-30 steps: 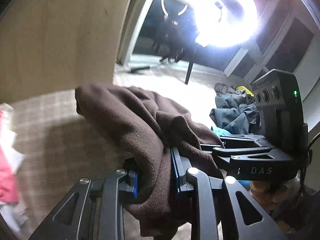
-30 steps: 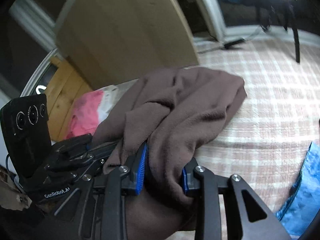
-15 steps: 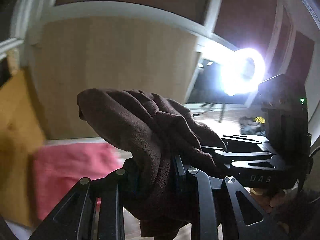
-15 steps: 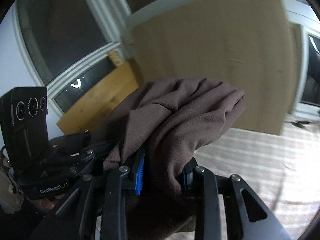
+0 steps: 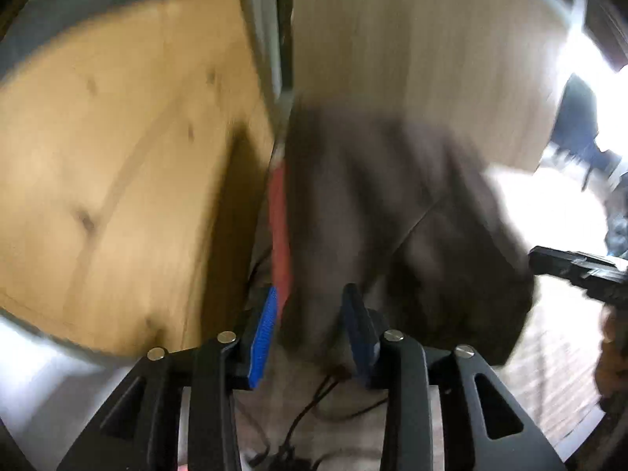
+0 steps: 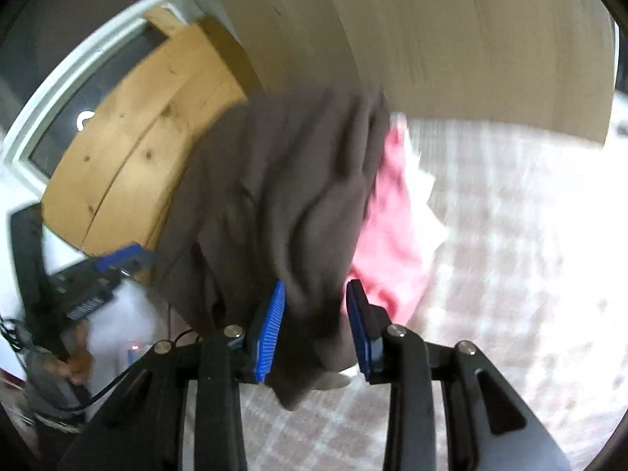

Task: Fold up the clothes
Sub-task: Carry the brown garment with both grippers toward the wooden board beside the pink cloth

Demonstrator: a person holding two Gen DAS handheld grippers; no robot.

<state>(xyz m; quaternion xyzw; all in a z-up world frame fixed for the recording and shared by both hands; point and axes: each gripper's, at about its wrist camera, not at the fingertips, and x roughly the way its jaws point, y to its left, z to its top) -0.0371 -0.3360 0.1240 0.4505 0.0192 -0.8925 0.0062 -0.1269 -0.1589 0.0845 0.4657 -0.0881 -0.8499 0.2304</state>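
Both grippers' jaws are opening with the brown garment between them: left gripper, right gripper. The garment hangs beside the pink cloth. Risk: uneven release collapses the fold onto that cloth.

You can read no text, label, brand or number in these two views; the motion blur is strong, and any printing on the other gripper's body stays too smeared to read.
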